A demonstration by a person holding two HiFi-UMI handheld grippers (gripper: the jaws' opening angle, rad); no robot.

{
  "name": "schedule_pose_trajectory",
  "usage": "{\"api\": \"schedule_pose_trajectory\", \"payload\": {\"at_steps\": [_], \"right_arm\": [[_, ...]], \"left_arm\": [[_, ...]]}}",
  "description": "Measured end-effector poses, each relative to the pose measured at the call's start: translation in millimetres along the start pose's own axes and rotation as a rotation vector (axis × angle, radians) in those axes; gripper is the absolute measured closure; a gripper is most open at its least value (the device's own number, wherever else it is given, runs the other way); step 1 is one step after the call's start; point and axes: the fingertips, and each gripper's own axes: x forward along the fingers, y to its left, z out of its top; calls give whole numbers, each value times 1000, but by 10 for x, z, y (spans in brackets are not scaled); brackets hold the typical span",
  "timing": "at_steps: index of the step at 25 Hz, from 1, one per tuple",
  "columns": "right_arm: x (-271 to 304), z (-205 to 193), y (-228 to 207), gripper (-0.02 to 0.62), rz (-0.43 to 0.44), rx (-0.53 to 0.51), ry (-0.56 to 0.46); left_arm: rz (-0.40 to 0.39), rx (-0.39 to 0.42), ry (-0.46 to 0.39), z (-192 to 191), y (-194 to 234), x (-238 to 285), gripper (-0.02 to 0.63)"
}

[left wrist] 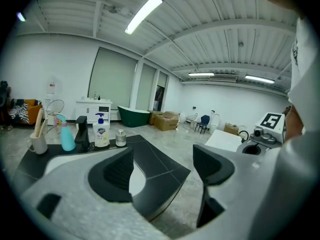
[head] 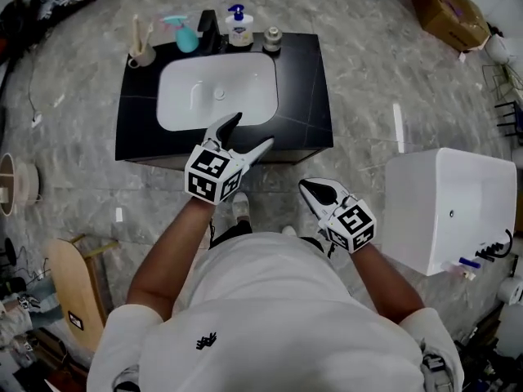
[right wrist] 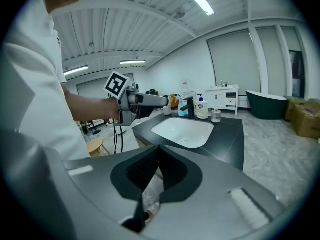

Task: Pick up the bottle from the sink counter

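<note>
While L gripper (head: 253, 130) hangs spread by sink (head: 166, 96) front, R gripper (head: 309, 188) is pressed together, both empty.

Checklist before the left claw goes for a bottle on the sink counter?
1. left claw open, nothing between its jaws: ok.
2. right claw shut, clear of the counter: ok.
3. which bottle is meant, teal bottle or pump bottle: cannot tell.
4. both bottles upright at the counter's back edge: ok.
5. room for the jaws: faucet stands close between the bottles: not ok.
6. left claw at a bottle: not ok, it hangs over the counter's front.
</note>
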Motion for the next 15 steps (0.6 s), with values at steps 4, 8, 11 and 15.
{"api": "schedule_pose_trajectory", "payload": {"at_steps": [4,8,11,15], "right_arm": [[229,109,-52,583,-65,37,-5],[356,243,-179,583,-111,66,-10],[363,302,-337,583,-128,87,-5],[410,354,-659,583,-127,111,6]], "left_arm": [[-41,20,16,25,364,276,227],[-29,24,47,15,754,611,224],[2,14,65,-8,992,909,224],[50,8,74,15,1269,1384,219]]}}
